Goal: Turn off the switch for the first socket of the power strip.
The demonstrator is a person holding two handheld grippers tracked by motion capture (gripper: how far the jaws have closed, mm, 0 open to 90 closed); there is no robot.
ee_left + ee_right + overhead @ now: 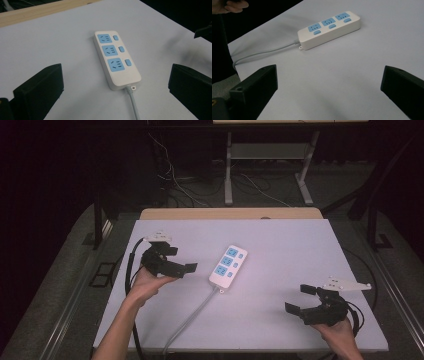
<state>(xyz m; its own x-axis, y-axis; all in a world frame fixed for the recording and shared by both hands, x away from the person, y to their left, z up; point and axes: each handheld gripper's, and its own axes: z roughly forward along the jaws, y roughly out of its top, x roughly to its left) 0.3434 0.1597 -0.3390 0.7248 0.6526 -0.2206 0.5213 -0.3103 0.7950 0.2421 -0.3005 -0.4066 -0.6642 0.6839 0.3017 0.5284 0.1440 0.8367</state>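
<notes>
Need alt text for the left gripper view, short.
A white power strip with three blue sockets and three blue switches lies on a pale table, its grey cord running toward the camera. The left gripper is open, one black jaw at each lower corner, holding nothing.

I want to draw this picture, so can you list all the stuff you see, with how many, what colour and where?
power strip: one, white with three blue sockets and three blue switches, middle of the table
cord: one, grey, from the strip's near end off the table's near edge
table: one, pale top with a wooden strip along the far edge
desk legs: pale metal, on the floor beyond the table, cables beside them
left gripper: one, black, open, left of the strip, holding nothing
right gripper: one, black, open, near right corner, holding nothing
hands: two, one behind each gripper
</notes>
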